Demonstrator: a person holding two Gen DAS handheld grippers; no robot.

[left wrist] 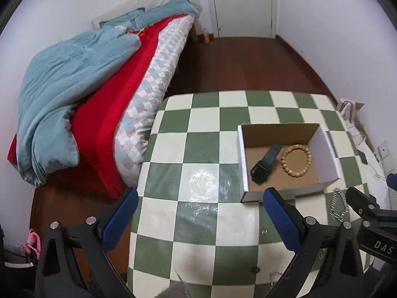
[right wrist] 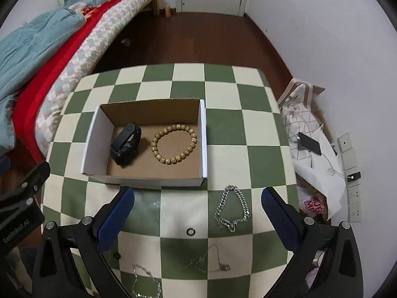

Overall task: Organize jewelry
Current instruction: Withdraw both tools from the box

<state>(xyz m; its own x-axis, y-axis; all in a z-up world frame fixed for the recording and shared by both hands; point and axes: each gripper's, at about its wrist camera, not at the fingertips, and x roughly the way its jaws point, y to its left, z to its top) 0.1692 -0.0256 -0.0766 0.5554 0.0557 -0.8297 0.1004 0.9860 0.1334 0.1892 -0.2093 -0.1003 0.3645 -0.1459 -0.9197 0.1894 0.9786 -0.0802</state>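
Two pieces already lie inside the cardboard box: a black smart band and, just right of it, a wooden bead bracelet. I hold both tongs wide open and empty, left gripper and right gripper. Just in front of the box, a chunky silver chain rests on the checkered table; beside the chain sits a small black ring.

"DAS" stands in white on the right claw's black body; "GenRobot.AI" stands on the left claw's black body.
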